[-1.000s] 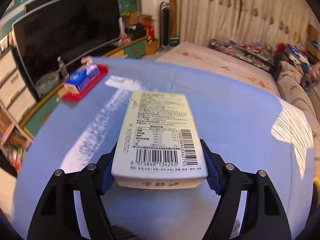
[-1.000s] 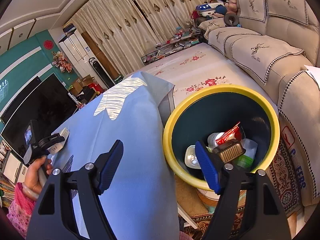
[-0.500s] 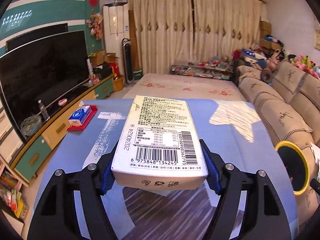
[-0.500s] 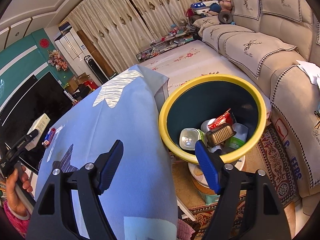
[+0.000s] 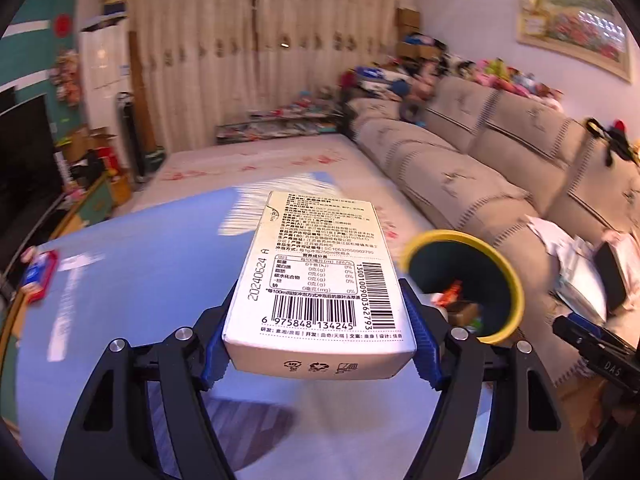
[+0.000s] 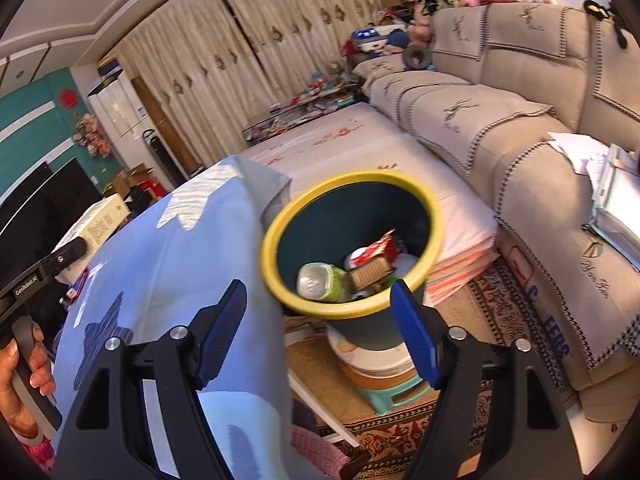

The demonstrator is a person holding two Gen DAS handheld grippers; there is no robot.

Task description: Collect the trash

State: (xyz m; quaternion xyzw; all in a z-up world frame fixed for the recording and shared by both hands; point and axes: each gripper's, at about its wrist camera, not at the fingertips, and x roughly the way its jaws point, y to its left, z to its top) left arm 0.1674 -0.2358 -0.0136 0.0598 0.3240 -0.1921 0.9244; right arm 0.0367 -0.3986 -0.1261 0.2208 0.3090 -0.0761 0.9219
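My left gripper is shut on a cream carton box with a barcode, held above the blue table. The yellow-rimmed dark bin stands off the table's right edge, to the right of the box. In the right wrist view the bin holds a bottle, a red wrapper and other trash. My right gripper is open and empty, over the table edge beside the bin. The left gripper with the box shows at the far left there.
A beige sofa with papers runs along the right. A red tray with a blue pack sits at the table's left edge. The bin stands on stacked stools over a patterned rug. A TV is at the left.
My left gripper has swung right with the box, bringing the bin into its view. The right gripper has shifted slightly; the bin now sits more central between its fingers.
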